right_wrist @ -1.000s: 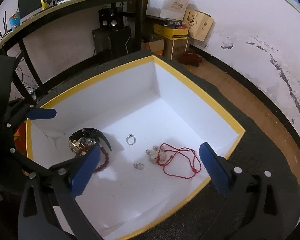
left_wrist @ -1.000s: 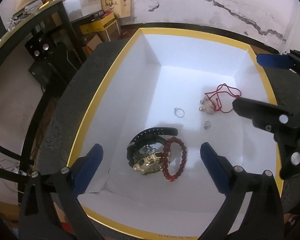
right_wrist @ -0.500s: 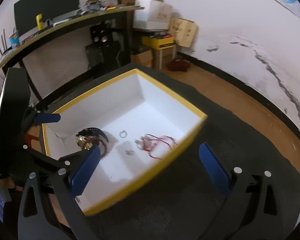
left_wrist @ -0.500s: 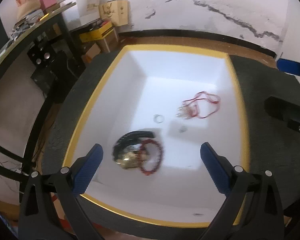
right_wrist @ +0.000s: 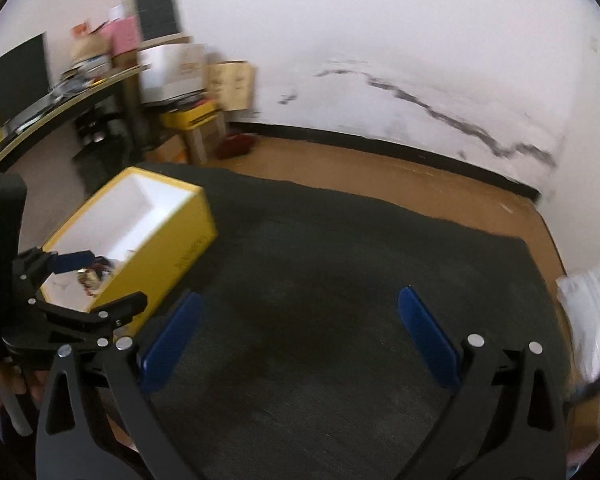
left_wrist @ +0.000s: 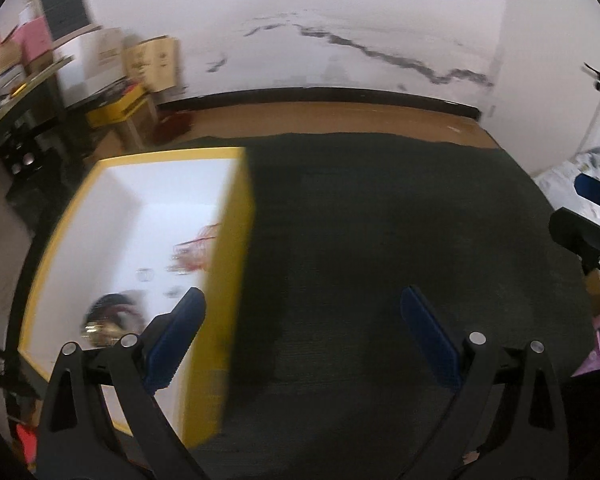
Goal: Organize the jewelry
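A yellow box point(left_wrist: 236, 248) with a white inside stands at the left of a dark mat point(left_wrist: 380, 240). Blurred inside it lie a red cord necklace point(left_wrist: 194, 252), a small ring point(left_wrist: 144, 275) and a watch with a red bead bracelet point(left_wrist: 108, 316). My left gripper point(left_wrist: 300, 336) is open and empty, above the mat just right of the box. My right gripper point(right_wrist: 296, 340) is open and empty over the mat, further right. The box also shows in the right wrist view point(right_wrist: 172, 236), with the watch point(right_wrist: 89, 278) inside.
A desk with boxes and bags point(right_wrist: 172, 72) stands at the far left against the wall. Cardboard boxes point(left_wrist: 148, 64) sit on the wooden floor behind the mat. White cloth or paper point(right_wrist: 592, 312) lies at the mat's right edge.
Both grippers have pulled up and swung right, away from the box's inside to over the bare mat. The jewelry stays in the box.
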Action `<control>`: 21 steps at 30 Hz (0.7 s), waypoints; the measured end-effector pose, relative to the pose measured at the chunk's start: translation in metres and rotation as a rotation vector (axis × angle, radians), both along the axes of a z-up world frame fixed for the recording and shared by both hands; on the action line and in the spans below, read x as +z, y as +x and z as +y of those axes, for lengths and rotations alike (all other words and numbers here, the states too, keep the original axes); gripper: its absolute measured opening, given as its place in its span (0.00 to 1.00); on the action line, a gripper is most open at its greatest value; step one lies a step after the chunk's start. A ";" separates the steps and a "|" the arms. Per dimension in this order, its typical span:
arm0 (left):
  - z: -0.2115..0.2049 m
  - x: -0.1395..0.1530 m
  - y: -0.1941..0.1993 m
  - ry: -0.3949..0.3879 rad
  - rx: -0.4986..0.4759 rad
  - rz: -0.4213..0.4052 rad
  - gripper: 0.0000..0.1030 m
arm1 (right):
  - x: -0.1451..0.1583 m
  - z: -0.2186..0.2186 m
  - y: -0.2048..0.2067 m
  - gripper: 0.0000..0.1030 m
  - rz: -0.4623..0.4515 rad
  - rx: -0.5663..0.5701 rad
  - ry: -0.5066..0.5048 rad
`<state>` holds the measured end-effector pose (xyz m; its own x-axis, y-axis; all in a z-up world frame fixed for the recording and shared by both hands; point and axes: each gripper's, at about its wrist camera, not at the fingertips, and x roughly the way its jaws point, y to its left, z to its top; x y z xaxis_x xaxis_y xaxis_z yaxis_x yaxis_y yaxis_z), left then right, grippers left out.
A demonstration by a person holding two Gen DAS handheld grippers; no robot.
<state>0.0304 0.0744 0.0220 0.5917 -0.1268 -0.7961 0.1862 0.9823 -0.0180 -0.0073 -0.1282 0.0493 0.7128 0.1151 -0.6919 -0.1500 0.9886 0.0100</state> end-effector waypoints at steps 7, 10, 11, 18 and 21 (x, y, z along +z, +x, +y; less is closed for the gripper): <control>-0.067 -0.024 -0.010 -0.025 -0.056 -0.002 0.93 | -0.025 -0.068 -0.027 0.93 0.001 -0.147 0.002; -0.080 -0.038 -0.008 -0.008 -0.047 -0.014 0.93 | -0.047 -0.084 -0.027 0.93 0.015 -0.191 0.029; -0.083 -0.042 -0.008 -0.002 -0.043 -0.017 0.93 | -0.056 -0.090 -0.025 0.93 0.022 -0.205 0.043; -0.084 -0.057 0.002 -0.018 0.007 -0.018 0.93 | -0.093 -0.106 -0.005 0.93 0.064 -0.227 0.057; -0.083 -0.056 0.002 -0.043 0.016 -0.017 0.93 | -0.092 -0.110 -0.008 0.93 0.046 -0.224 0.049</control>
